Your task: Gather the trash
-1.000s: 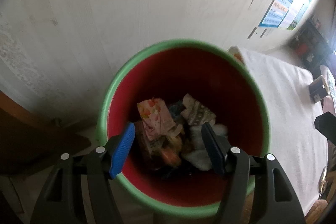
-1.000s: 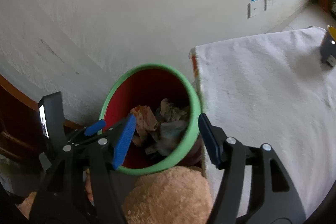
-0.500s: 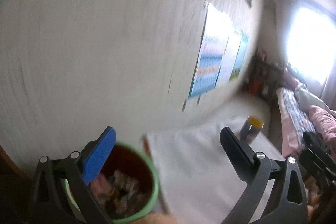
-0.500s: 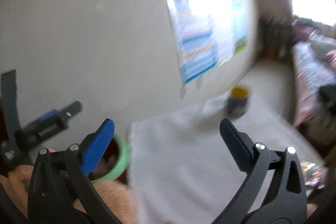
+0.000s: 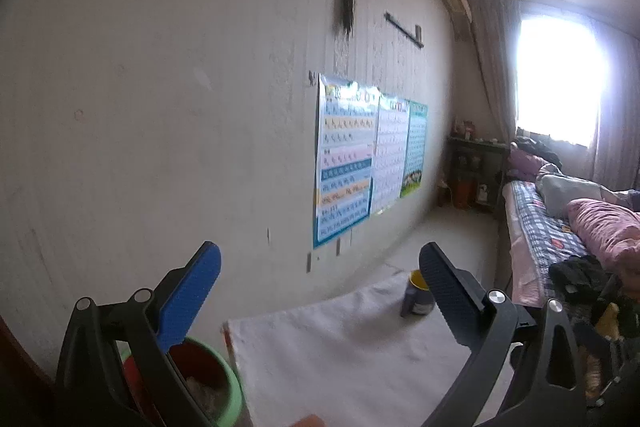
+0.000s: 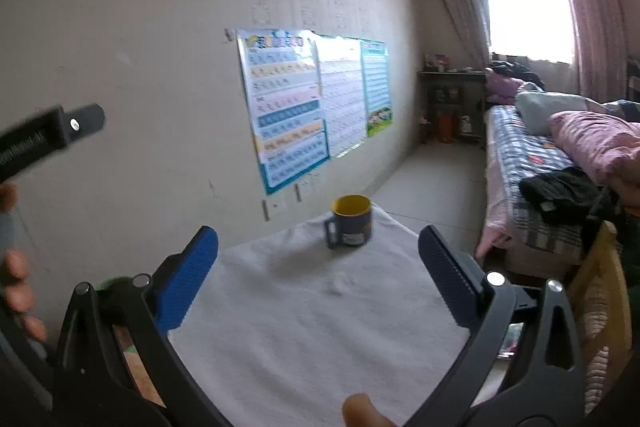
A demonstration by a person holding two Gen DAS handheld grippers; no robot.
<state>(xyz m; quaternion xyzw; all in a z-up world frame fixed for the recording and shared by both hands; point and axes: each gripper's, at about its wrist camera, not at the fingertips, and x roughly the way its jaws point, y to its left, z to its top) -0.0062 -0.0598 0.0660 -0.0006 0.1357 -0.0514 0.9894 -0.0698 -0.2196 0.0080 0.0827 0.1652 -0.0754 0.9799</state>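
A green-rimmed red trash bin (image 5: 224, 387) with crumpled trash (image 5: 206, 393) inside stands at the lower left of the left wrist view, beside the table. Only a sliver of its green rim (image 6: 114, 283) shows in the right wrist view. My left gripper (image 5: 320, 291) is open and empty, raised above the white-covered table (image 5: 340, 355). My right gripper (image 6: 318, 267) is open and empty, above the same table (image 6: 304, 323). No loose trash shows on the table.
A dark blue mug with a yellow inside (image 6: 351, 221) stands at the table's far end, also in the left wrist view (image 5: 418, 293). Posters (image 6: 288, 107) hang on the wall. A bed with pink bedding (image 6: 560, 147) is at the right.
Both grippers have lifted away from the bin and tilted up towards the room. Their jaws have opened wider. The bin has dropped to the lower left of both views.
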